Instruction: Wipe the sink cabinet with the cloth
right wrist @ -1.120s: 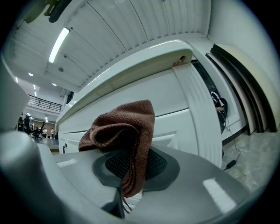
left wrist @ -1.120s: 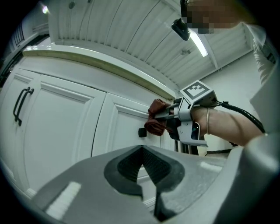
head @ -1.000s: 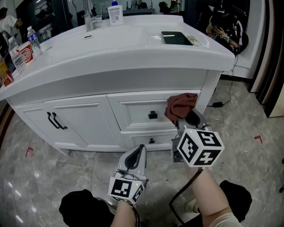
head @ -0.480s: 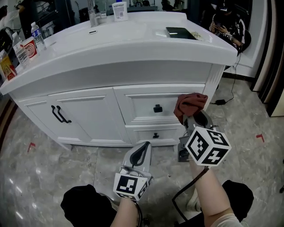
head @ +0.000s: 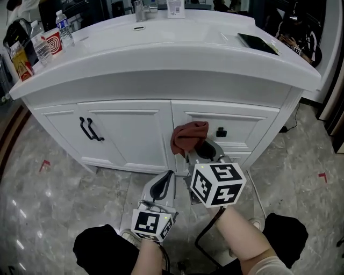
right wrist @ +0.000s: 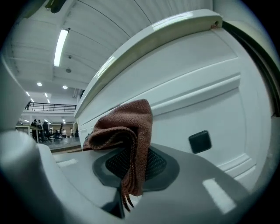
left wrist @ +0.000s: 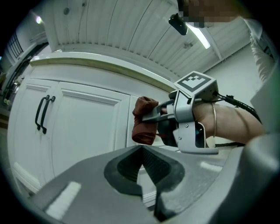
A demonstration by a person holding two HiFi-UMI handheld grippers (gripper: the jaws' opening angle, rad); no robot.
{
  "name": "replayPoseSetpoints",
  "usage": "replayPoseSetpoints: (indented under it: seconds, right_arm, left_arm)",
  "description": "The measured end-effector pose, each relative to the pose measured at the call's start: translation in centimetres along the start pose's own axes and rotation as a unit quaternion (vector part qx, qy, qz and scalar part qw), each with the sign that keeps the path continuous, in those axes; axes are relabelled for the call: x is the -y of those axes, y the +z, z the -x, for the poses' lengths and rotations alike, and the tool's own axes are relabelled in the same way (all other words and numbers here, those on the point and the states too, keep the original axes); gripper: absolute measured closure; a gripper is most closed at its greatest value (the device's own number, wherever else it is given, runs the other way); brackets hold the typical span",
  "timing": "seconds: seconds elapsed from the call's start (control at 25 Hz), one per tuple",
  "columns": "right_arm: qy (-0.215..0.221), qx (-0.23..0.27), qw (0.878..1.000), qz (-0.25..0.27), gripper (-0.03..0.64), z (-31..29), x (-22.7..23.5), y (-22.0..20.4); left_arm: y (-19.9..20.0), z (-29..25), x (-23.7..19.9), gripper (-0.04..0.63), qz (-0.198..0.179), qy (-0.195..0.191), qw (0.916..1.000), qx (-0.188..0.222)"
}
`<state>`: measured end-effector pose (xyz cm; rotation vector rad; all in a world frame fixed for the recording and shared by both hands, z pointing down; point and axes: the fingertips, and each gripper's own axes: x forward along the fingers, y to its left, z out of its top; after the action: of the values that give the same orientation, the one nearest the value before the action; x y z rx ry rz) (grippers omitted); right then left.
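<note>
- Rust-brown woven cloth (right wrist: 127,131) pinched in right tongs (right wrist: 131,175), near white panelled sink cabinet (head: 129,129).
- Left tongs (left wrist: 142,173) pressed together, empty.
- Only head view shows counter (head: 177,48) top.

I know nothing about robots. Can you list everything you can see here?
sink cabinet: one, white, centre of the head view
door handles: two, black, left door
drawer knob: one, black, right drawer front
cloth: one, reddish-brown, at the cabinet front
faucet: one, metal, back of the countertop
water bottles: two, clear, countertop's left end
cup: one, red and white, beside the bottles
flat item: one, black, countertop's right end
floor marks: two, red, left and right of the cabinet
left gripper: one, grey, jaws together and empty, below the cloth
right gripper: one, grey, jaws shut on the cloth
</note>
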<state>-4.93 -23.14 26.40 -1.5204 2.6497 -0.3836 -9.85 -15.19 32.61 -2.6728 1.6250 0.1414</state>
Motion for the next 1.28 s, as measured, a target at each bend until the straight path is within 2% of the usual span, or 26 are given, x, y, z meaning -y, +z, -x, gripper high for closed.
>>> replayPoseSetpoints:
  seconds: [0.28, 0.52, 0.84, 1.04, 1.28]
  right_arm:
    - [0.004, -0.016, 1.0, 0.007, 0.535, -2.9, -1.1, -1.6]
    - [-0.007, -0.019, 1.0, 0.011, 0.531, -2.4, 0.4, -1.7]
    - [-0.058, -0.021, 0.998, -0.014, 0.534, -0.8, 5.0, -2.2]
    - [-0.06, -0.023, 0.997, -0.032, 0.538, 0.5, 5.7, -2.2]
    - [-0.066, -0.003, 0.997, -0.028, 0.54, 3.6, 7.0, -0.3]
  left_arm:
    - [-0.8, 0.3, -2.2, 0.595, 0.021, 0.018, 0.9996, 0.002]
    - [-0.6, -0.9, -0.9, 0.595, 0.028, -0.002, 0.9996, 0.003]
    - [-1.0, -1.7, 0.9, 0.595, 0.025, -0.023, 0.9994, 0.002]
    - [-1.0, -2.1, 1.6, 0.595, 0.024, -0.028, 0.9993, 0.001]
    - [-1.1, -3.0, 3.4, 0.595, 0.024, -0.047, 0.9986, -0.003]
